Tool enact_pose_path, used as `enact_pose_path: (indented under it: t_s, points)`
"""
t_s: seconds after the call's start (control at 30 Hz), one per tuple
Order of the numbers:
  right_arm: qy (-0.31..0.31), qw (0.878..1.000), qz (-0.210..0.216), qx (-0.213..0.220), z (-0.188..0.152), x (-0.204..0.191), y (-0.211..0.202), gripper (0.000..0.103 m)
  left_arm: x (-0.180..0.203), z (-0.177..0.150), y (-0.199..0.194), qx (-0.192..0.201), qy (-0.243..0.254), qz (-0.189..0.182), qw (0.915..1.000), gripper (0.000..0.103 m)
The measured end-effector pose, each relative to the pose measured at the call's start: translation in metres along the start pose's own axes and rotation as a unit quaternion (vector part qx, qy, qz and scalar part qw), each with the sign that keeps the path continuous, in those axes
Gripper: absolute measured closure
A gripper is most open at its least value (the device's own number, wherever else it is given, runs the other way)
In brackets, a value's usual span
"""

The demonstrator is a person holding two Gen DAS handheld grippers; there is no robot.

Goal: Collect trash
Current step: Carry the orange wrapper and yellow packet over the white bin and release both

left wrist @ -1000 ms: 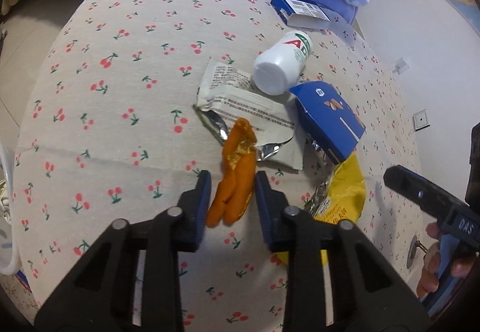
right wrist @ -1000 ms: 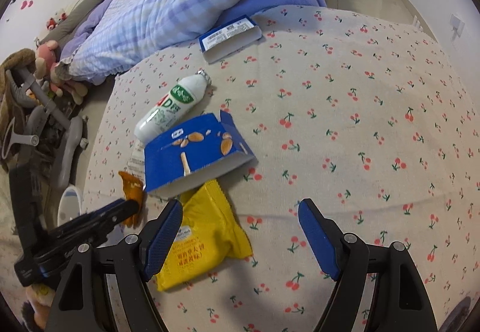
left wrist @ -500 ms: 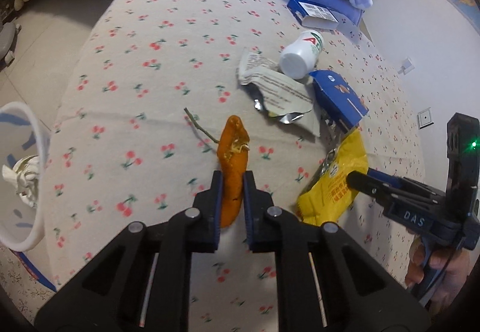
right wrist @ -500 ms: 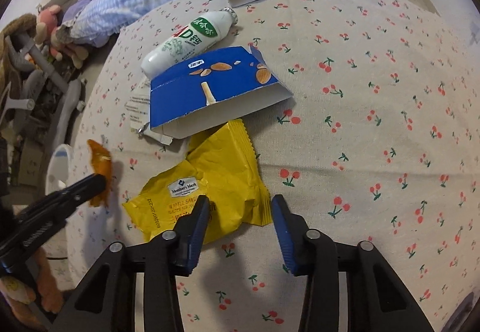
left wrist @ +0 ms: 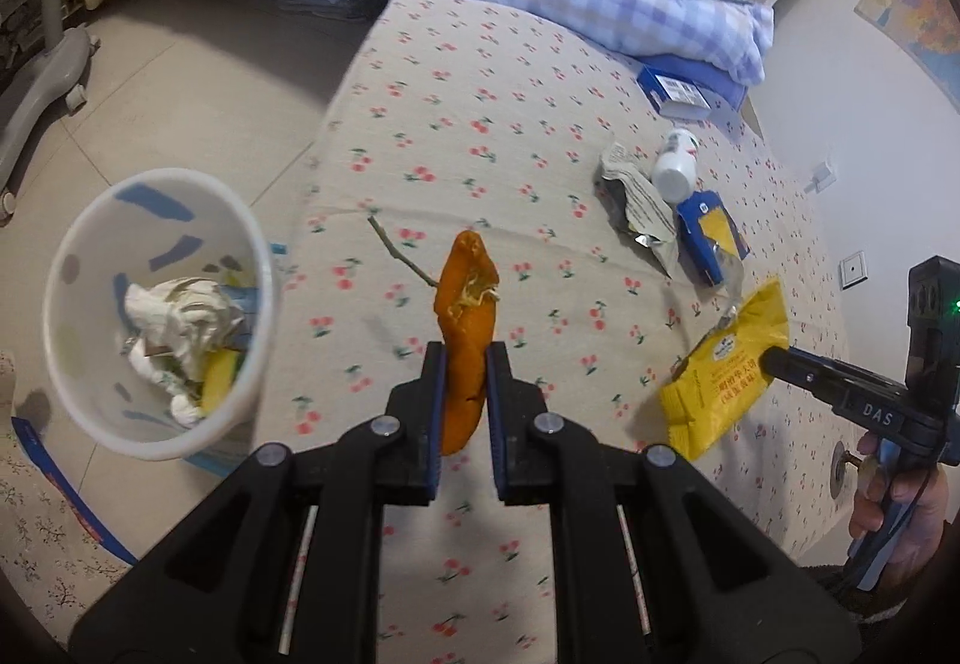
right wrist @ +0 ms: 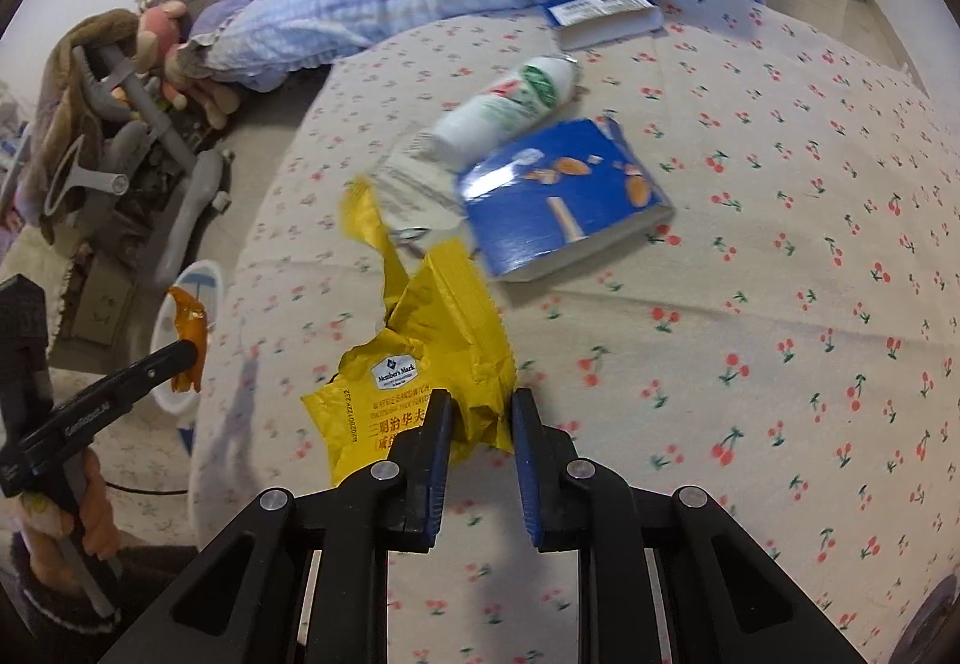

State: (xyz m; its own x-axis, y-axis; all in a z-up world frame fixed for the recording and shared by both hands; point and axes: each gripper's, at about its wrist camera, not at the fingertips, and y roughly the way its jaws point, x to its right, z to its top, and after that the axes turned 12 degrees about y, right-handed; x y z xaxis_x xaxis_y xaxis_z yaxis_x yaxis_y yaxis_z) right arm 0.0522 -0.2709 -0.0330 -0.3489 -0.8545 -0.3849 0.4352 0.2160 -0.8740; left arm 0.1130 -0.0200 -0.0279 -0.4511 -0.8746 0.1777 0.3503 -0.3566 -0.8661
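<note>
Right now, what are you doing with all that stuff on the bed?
A person is picking up trash from the cherry-print bed with two pairs of tongs. The left tongs are clamped on an orange peel, lifted near the white bin on the floor. The right tongs are closing on a yellow snack wrapper, which sits between them. A blue box, a white bottle and a crumpled wrapper lie on the bed.

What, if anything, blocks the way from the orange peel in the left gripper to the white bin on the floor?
Nothing visible. The orange peel is clamped in the left gripper above the bed's edge; the white bin stands open-topped beside the bed.
</note>
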Motion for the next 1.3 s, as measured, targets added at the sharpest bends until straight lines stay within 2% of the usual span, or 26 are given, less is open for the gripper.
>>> enact_pose_path:
  t_s: [0.4, 0.53, 0.7, 0.8, 0.87, 0.9, 0.93, 1.0, 1.17, 1.3]
  points:
    - [-0.03, 0.998, 0.061, 0.02, -0.006, -0.065, -0.007, 0.082, -0.069, -0.026, -0.033, 0.021, -0.059, 0.035, 0.9974, 0.089]
    - [-0.042, 0.996, 0.071, 0.018, -0.006, -0.092, 0.002, 0.082, -0.095, -0.031, -0.037, 0.022, -0.084, 0.047, 0.9951, 0.089]
    - [-0.062, 0.994, 0.084, 0.011, -0.005, -0.128, 0.022, 0.082, -0.128, -0.035, -0.028, 0.002, -0.117, 0.066, 0.9909, 0.088]
    - [-0.064, 0.994, 0.088, 0.006, -0.006, -0.145, 0.035, 0.082, -0.142, -0.035, -0.023, 0.001, -0.129, 0.091, 0.9875, 0.086]
    - [-0.064, 0.994, 0.089, 0.003, -0.005, -0.156, 0.046, 0.082, -0.148, -0.035, -0.025, -0.001, -0.126, 0.119, 0.9848, 0.063]
    - [-0.064, 0.994, 0.09, 0.003, -0.006, -0.161, 0.05, 0.082, -0.152, -0.035, -0.026, -0.007, -0.128, 0.135, 0.9826, 0.035]
    - [-0.065, 0.994, 0.091, 0.002, -0.006, -0.166, 0.055, 0.082, -0.155, -0.036, -0.03, -0.004, -0.133, 0.147, 0.9801, 0.022]
    - [-0.066, 0.993, 0.093, 0.001, -0.009, -0.176, 0.061, 0.082, -0.161, -0.04, -0.038, 0.002, -0.145, 0.161, 0.9762, 0.021]
    - [-0.07, 0.993, 0.099, -0.004, -0.011, -0.2, 0.083, 0.082, -0.175, -0.054, -0.049, -0.014, -0.168, 0.183, 0.9686, 0.01]
    - [-0.07, 0.992, 0.101, -0.009, -0.012, -0.217, 0.103, 0.082, -0.181, -0.063, -0.06, -0.008, -0.175, 0.193, 0.9653, 0.006]
